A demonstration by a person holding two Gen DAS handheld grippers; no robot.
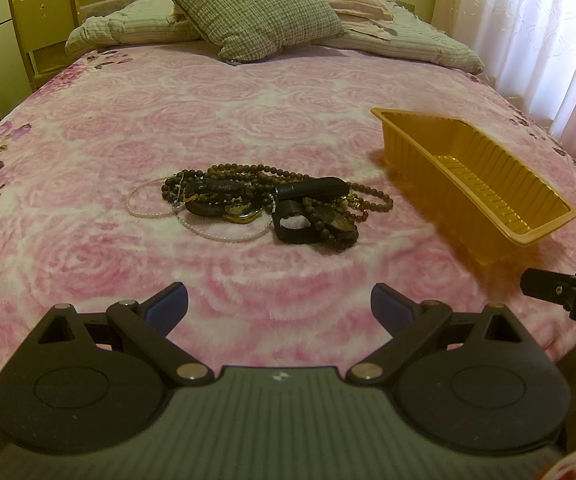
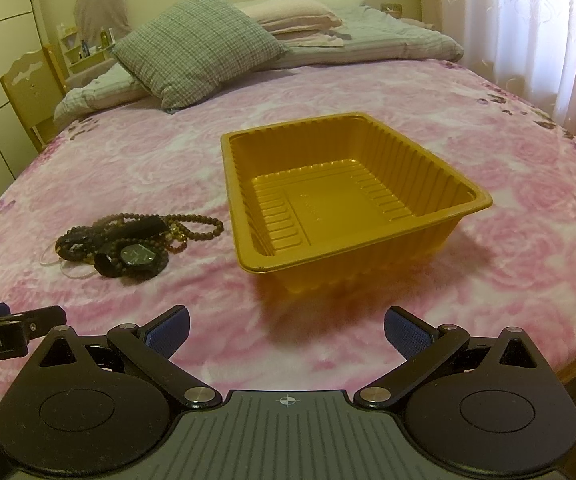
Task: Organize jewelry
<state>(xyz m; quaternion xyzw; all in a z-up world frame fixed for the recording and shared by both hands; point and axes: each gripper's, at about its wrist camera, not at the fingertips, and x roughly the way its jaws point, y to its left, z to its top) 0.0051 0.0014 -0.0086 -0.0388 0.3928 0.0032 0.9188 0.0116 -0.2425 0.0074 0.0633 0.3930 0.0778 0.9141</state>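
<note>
Overall, largest to smallest:

Bed cover (image 1: 168, 120): pink rose-pattern fleece; it carries every task item. Its near edge is cut off behind the gripper bodies in both views.

Pillow (image 1: 248, 12): checked, propped at the head of the bed, partly hiding the folded bedding behind it.

Tray (image 2: 244, 208): gold ribbed plastic, nothing inside, standing on the cover to the right of the jewelry, near but apart from it. Embossed marks on its floor are too faint to read. In the left wrist view only its long side shows.

Left gripper (image 1: 279, 306): jaws released, spread wide, nothing between them; it hovers short of the jewelry. From the right wrist view only one side of it shows at the left edge, bearing the partial print "Robot.AI", its start cut off.

Right gripper (image 2: 286, 330): jaws released, spread wide, nothing held; it faces the tray.

Jewelry pile (image 1: 264, 204): tangled heap on the cover, left of the tray. Dark bead strands, a pale bead strand and black straps overlap; separate pieces are hard to tell apart.

Watch (image 2: 138, 257): dark dial, lying at the pile's near side; dial markings unreadable.
</note>
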